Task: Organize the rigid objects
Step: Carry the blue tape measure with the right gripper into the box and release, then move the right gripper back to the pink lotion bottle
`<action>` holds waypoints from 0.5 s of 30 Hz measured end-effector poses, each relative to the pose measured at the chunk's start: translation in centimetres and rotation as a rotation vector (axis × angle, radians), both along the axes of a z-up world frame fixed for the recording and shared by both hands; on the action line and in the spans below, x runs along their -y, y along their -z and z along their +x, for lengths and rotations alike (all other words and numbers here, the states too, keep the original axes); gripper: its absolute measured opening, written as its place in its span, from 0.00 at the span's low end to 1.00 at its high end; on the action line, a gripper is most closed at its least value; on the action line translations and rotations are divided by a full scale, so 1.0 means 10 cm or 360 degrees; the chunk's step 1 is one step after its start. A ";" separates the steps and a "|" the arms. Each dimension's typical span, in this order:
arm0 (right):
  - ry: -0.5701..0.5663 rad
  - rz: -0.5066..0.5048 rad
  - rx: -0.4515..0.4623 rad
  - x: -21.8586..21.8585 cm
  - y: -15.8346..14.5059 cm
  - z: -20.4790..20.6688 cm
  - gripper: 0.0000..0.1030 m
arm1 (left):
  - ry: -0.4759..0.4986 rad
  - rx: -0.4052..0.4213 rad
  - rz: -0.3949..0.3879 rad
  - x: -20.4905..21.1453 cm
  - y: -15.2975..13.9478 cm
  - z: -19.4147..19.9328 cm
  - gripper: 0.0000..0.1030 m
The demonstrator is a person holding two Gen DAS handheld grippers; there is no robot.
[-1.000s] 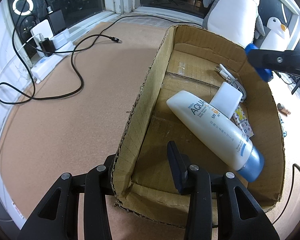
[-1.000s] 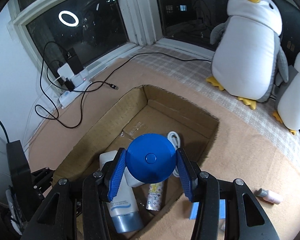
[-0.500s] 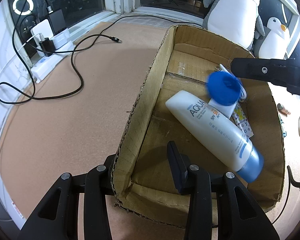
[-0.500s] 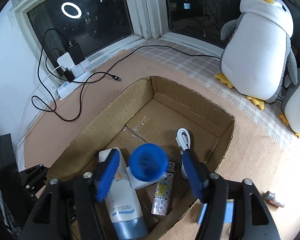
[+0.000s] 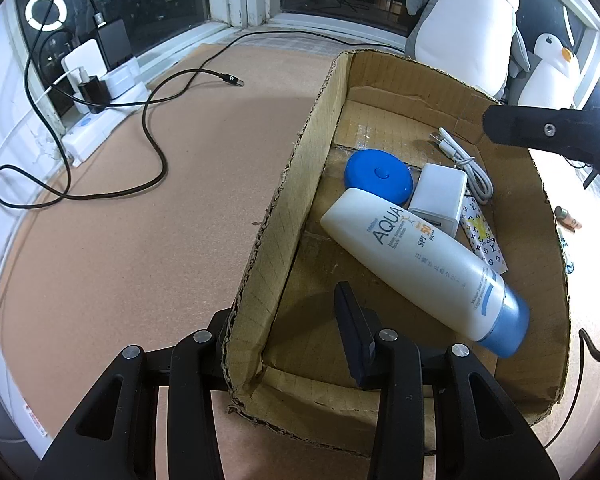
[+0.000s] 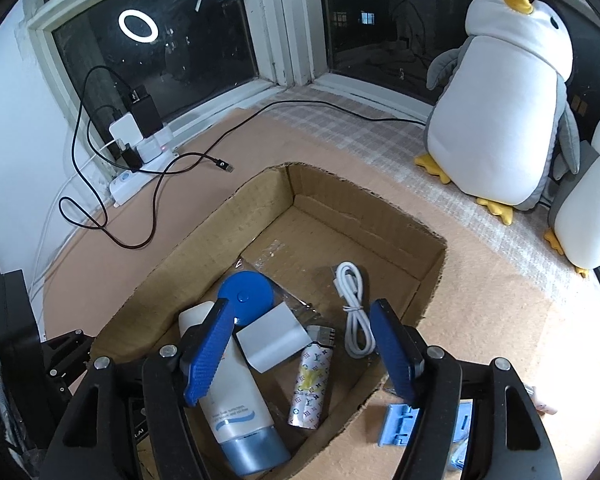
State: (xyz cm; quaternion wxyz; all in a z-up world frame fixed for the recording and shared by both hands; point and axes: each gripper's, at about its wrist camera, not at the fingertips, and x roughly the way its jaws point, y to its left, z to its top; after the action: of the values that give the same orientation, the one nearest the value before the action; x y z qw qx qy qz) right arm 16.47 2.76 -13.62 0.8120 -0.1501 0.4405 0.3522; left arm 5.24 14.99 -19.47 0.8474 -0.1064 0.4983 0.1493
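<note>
Tan floor by dark windows. Right claw: jaws just opened, standing apart and empty, hovering over cardboard box. Blue disc lying just ahead of its left finger, touching lotion tube and white charger. Left claw: clamping box wall.

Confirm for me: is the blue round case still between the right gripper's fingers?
No, the blue round case lies in the cardboard box, and the right gripper is empty.

L gripper clamped on box wall; R gripper jaws just opened, empty
</note>
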 end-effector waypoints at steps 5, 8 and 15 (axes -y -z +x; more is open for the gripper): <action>0.0005 -0.0005 0.0027 0.08 -0.05 0.01 0.65 | 0.0000 0.0000 0.0001 0.00 0.00 -0.01 0.38; 0.0017 -0.0013 0.0041 0.16 -0.07 0.03 0.65 | -0.0001 0.0000 0.0000 0.00 0.00 0.00 0.38; 0.0084 0.0000 0.0025 0.66 -0.07 0.14 0.65 | 0.0000 0.0001 0.0000 0.00 0.00 -0.01 0.38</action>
State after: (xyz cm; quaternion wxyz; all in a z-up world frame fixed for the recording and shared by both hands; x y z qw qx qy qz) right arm 17.86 -3.87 -12.91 0.8245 -0.1412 0.4379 0.3295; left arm 5.15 15.03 -19.50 0.8476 -0.1064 0.4981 0.1491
